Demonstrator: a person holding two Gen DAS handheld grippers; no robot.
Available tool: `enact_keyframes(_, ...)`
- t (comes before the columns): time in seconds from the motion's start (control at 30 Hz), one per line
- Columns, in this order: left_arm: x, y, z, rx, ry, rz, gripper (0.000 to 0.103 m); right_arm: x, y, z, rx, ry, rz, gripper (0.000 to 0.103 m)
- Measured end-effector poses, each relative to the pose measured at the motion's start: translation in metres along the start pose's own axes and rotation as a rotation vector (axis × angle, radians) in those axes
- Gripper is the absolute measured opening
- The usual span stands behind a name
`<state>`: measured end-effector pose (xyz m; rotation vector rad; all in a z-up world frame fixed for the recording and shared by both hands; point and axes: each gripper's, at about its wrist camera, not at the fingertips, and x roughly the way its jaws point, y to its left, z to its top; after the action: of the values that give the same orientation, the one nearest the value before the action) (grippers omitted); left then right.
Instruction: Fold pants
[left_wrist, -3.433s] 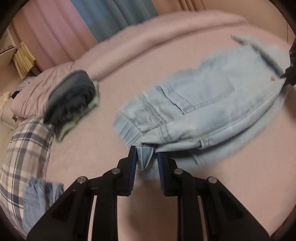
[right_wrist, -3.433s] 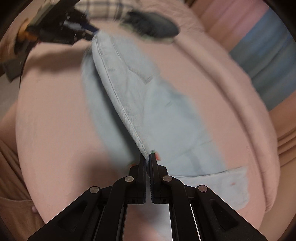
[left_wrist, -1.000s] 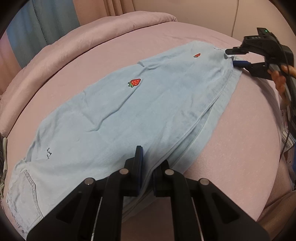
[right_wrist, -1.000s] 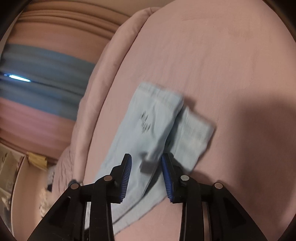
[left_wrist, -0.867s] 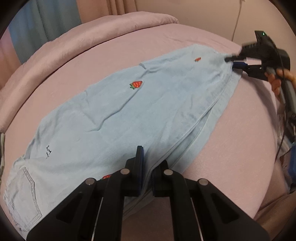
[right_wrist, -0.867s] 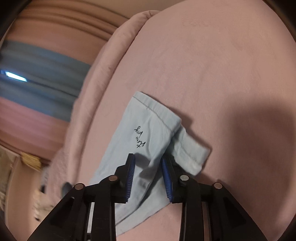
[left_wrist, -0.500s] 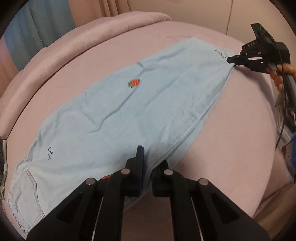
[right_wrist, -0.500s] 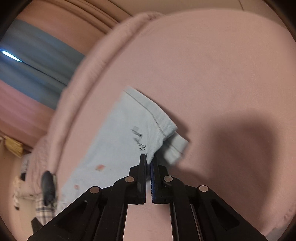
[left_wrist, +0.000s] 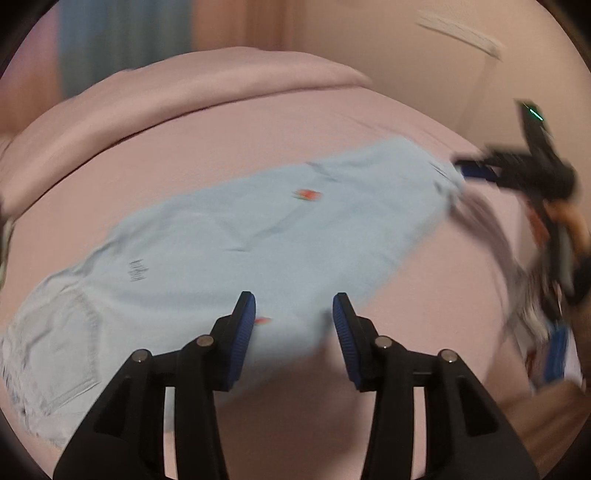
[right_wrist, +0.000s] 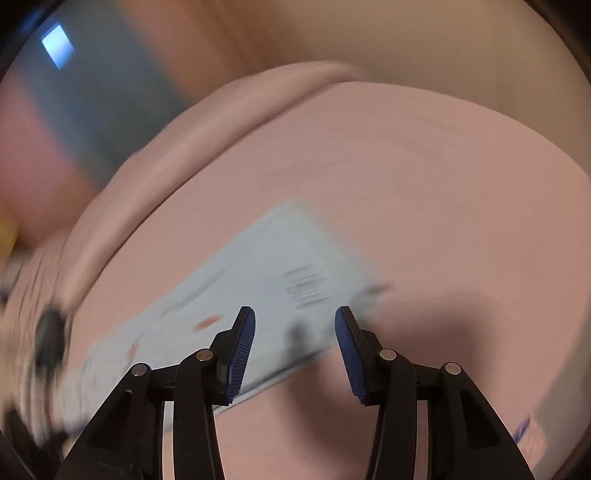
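Opening, both the left gripper (left_wrist: 293, 314) and right gripper (right_wrist: 294, 326) were emptied (grips released moments before); the pants (left_wrist: 236, 251) were left lengthwise-folded on the bed (left_wrist: 369, 122), awaiting another fold.

A pink bedsheet (left_wrist: 369, 122) fills most of the left wrist view, with a rolled pink blanket (left_wrist: 184, 85) toward twelve o'clock and a blue curtain (left_wrist: 110, 40) at eleven.

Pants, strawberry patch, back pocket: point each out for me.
pants (left_wrist: 229, 236), left wrist view, middle of the leg
strawberry patch (left_wrist: 307, 194), left wrist view, its red centre
back pocket (left_wrist: 55, 343), left wrist view, pocket panel
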<state>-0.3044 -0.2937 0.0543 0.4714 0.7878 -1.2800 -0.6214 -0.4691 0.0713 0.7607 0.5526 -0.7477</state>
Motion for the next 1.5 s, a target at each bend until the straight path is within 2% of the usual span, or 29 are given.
enact_keyframes(0.07,0.001,0.018,-0.001,-0.107,-0.014,0.012,0.041,0.012,0.048,-0.01,-0.135,0.05,0.094,0.046)
enact_keyframes(0.13,0.003,0.032,-0.004,-0.178,-0.022,0.072,0.04,0.025,0.098,-0.027,-0.28,0.09,0.152,0.04)
enact_keyframes(0.27,0.005,0.042,-0.022,-0.192,0.002,0.17,0.04,0.048,0.172,-0.068,-0.528,0.134,0.198,0.035)
enact_keyframes(0.33,0.009,0.052,-0.035,-0.191,0.031,0.212,0.041,0.058,0.19,-0.09,-0.629,0.159,0.192,0.035)
enact_keyframes(0.4,0.011,0.063,-0.053,-0.219,0.062,0.206,0.042,0.07,0.2,-0.115,-0.725,0.212,0.162,0.034)
enact_keyframes(0.5,-0.003,0.068,-0.069,-0.217,0.011,0.165,0.042,0.069,0.199,-0.133,-0.806,0.178,0.138,0.034)
enact_keyframes(0.67,-0.021,0.08,-0.07,-0.234,0.0,0.124,0.042,0.063,0.191,-0.113,-0.726,0.294,0.196,0.035)
enact_keyframes(0.77,-0.035,0.091,-0.06,-0.253,-0.057,0.146,0.046,0.059,0.194,-0.094,-0.66,0.289,0.274,0.035)
enact_keyframes(0.93,-0.045,0.137,-0.037,-0.316,-0.115,0.226,0.047,0.092,0.229,-0.063,-0.535,0.314,0.416,0.035)
enact_keyframes(1.0,-0.043,0.159,-0.033,-0.365,-0.109,0.246,0.047,0.109,0.252,-0.051,-0.533,0.318,0.427,0.035)
enact_keyframes(1.13,-0.034,0.19,-0.04,-0.426,-0.07,0.278,0.047,0.153,0.304,-0.032,-0.516,0.382,0.458,0.035)
enact_keyframes(1.23,-0.025,0.205,-0.061,-0.451,0.013,0.282,0.046,0.182,0.333,-0.024,-0.552,0.421,0.419,0.035)
enact_keyframes(1.3,-0.029,0.207,-0.072,-0.438,-0.017,0.267,0.043,0.201,0.346,-0.024,-0.57,0.452,0.383,0.035)
enact_keyframes(1.37,-0.033,0.206,-0.077,-0.418,-0.018,0.28,0.035,0.22,0.352,-0.025,-0.561,0.527,0.373,0.035)
enact_keyframes(1.47,-0.037,0.21,-0.083,-0.429,-0.034,0.268,0.028,0.241,0.364,-0.033,-0.565,0.676,0.392,0.035)
enact_keyframes(1.5,-0.035,0.21,-0.082,-0.433,-0.038,0.266,0.027,0.244,0.371,-0.036,-0.6,0.688,0.379,0.022)
